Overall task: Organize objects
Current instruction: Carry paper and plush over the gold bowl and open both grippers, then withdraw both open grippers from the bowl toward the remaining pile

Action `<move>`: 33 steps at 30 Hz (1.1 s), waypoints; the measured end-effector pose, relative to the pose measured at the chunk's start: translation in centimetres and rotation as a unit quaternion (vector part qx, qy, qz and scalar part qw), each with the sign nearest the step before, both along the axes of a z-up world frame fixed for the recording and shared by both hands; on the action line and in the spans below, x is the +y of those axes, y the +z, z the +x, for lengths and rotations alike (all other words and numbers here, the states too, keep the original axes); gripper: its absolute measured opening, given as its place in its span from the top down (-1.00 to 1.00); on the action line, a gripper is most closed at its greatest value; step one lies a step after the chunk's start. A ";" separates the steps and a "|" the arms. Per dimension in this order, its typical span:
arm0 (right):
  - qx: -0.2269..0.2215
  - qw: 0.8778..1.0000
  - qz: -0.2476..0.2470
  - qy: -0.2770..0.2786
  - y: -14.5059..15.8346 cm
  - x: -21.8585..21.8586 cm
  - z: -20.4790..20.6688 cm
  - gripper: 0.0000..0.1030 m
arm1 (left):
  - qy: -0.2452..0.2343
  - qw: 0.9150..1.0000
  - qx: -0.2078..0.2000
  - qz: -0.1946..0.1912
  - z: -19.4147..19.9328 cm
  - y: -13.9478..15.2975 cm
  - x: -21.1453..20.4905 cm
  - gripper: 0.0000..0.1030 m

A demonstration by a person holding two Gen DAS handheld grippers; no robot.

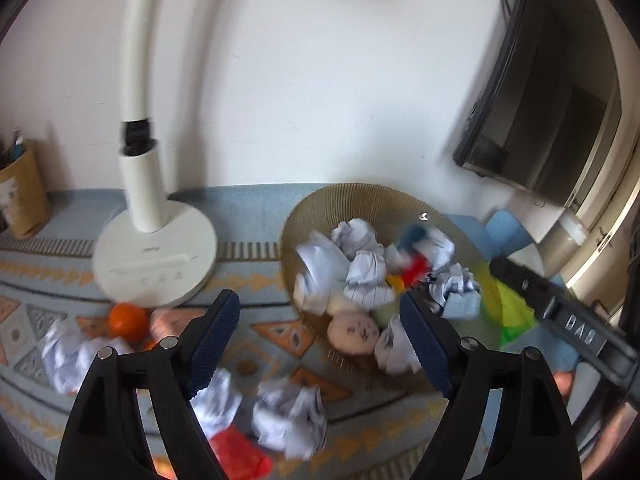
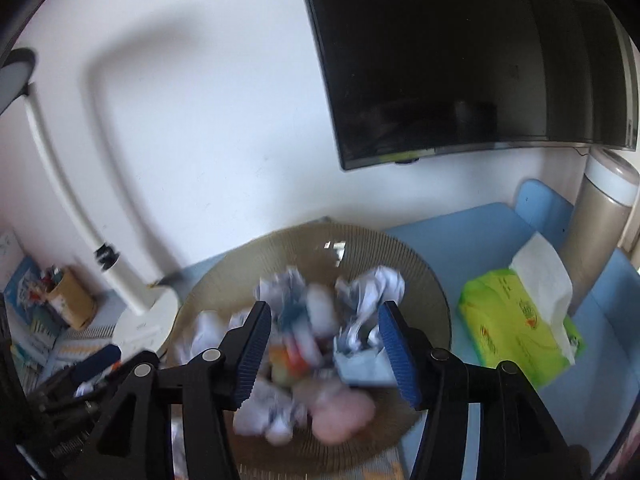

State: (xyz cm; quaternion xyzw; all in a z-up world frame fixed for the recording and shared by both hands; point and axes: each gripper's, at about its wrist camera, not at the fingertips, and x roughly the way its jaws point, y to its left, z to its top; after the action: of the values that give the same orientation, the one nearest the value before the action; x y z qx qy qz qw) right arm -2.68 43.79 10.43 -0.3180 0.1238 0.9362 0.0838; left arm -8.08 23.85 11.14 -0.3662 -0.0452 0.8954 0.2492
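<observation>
Both fingers (image 1: 216, 340) apart, empty.

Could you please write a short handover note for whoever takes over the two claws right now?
Left claw: open, empty, above the patterned cloth.
Right claw: open, empty, over the ribbed bowl.
Done: the bowl already holds crumpled paper balls, small toys and a doll head.
Left: paper balls, an orange and a red item still lie on the cloth by the lamp base.

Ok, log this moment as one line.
left gripper: open, empty | right gripper: open, empty | basket: crumpled papers inside | orange: on cloth
</observation>
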 end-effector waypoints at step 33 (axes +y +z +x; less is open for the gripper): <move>0.001 0.990 0.013 0.141 -9.4 -12.6 10.9 -0.80 | 0.230 0.969 -0.013 -0.087 9.8 -9.5 -21.1 -0.98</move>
State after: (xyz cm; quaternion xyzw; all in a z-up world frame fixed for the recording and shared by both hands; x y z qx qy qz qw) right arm 8.21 31.16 0.98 -0.3302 0.0655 0.9406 -0.0445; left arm 1.70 2.74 1.60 -0.3776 -0.0535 0.9244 0.0037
